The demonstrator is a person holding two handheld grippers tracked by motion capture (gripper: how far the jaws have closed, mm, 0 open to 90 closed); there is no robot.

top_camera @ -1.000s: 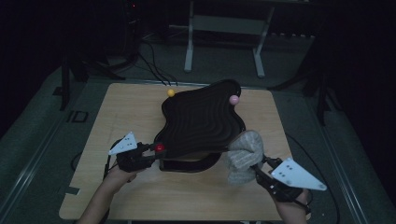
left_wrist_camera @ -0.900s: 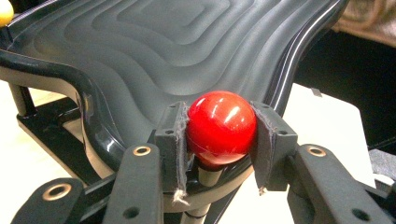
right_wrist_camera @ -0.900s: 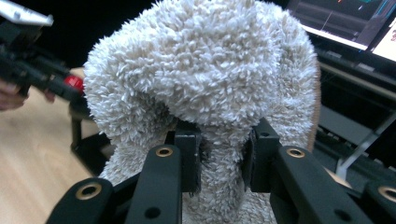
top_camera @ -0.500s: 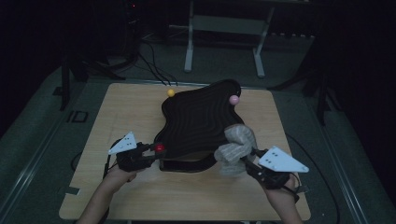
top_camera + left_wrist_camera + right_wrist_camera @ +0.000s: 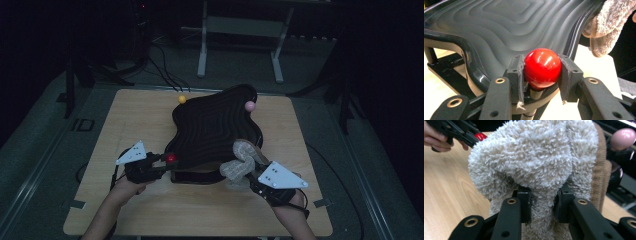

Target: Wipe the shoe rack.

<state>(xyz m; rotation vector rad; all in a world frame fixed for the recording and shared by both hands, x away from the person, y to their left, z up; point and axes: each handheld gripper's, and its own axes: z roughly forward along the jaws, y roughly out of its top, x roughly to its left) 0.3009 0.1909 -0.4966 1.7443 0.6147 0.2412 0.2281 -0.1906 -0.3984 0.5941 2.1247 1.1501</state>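
A black wavy board (image 5: 215, 127) with ridged contours rests on a stand in the middle of the wooden table (image 5: 125, 120). Knobs stick out at its corners: red (image 5: 171, 158), yellow (image 5: 182, 99) and pink (image 5: 249, 105). My left gripper (image 5: 167, 162) is shut on the red knob (image 5: 542, 68), its pads pressed on both sides. My right gripper (image 5: 247, 175) is shut on a fluffy beige cloth (image 5: 241, 162), which lies against the board's near right edge. In the right gripper view the cloth (image 5: 534, 162) bulges over the jaws, with the pink knob (image 5: 624, 137) beyond it.
A metal frame stand (image 5: 240, 30) and cables lie on the dark floor behind the table. The table's front strip (image 5: 200, 215) is bare wood between the person's forearms.
The right gripper has carried the cloth leftward and forward, from beside the board onto its near right edge. The left gripper has stayed on the red knob.
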